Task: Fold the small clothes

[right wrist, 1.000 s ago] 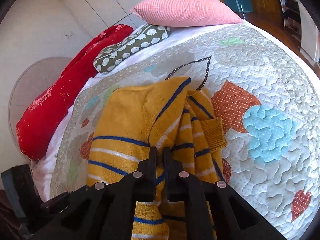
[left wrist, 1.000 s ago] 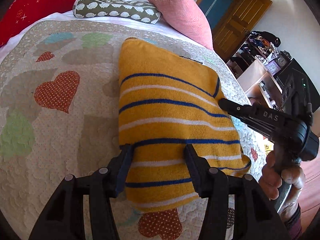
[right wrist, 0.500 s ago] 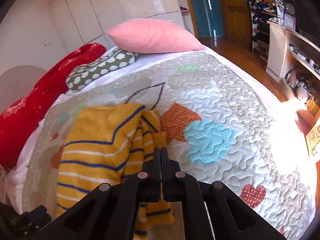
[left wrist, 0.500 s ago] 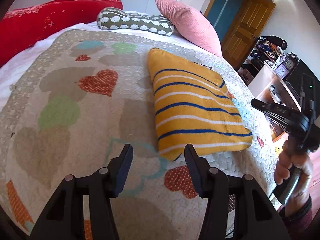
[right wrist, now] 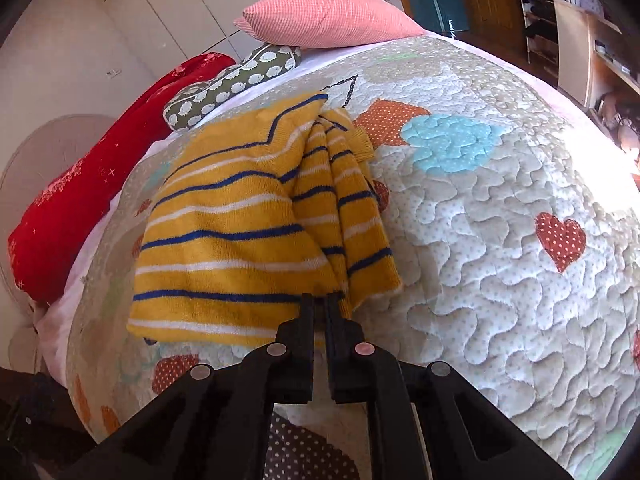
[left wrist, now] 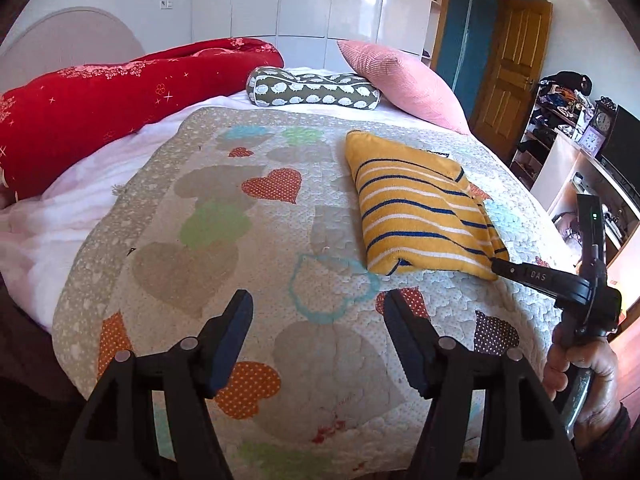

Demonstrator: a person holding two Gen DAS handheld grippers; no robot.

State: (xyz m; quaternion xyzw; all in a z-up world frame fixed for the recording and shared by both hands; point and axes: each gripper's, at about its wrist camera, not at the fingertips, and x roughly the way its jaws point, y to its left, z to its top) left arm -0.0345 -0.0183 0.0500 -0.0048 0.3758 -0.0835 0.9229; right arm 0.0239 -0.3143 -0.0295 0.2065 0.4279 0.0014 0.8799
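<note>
A folded yellow sweater [left wrist: 416,204] with blue and white stripes lies on the quilted bed cover [left wrist: 224,240]. It also shows in the right wrist view [right wrist: 248,232], with a sleeve bunched along its right side. My left gripper [left wrist: 318,312] is open and empty, well back from the sweater. My right gripper [right wrist: 320,300] has its jaws nearly together at the sweater's near edge; it also appears in the left wrist view [left wrist: 498,266], its tip touching the sweater's near right corner. I cannot tell whether fabric is between its jaws.
A pink pillow [left wrist: 404,80], a green patterned bolster [left wrist: 312,92] and a red bolster [left wrist: 120,92] lie at the head of the bed. White shelves and a cluttered desk [left wrist: 580,172] stand past the bed's right edge. A wooden door [left wrist: 508,72] is behind.
My left gripper has pulled back from the sweater and now hovers open over the quilt. My right gripper backed off, then came in again to the sweater's near edge.
</note>
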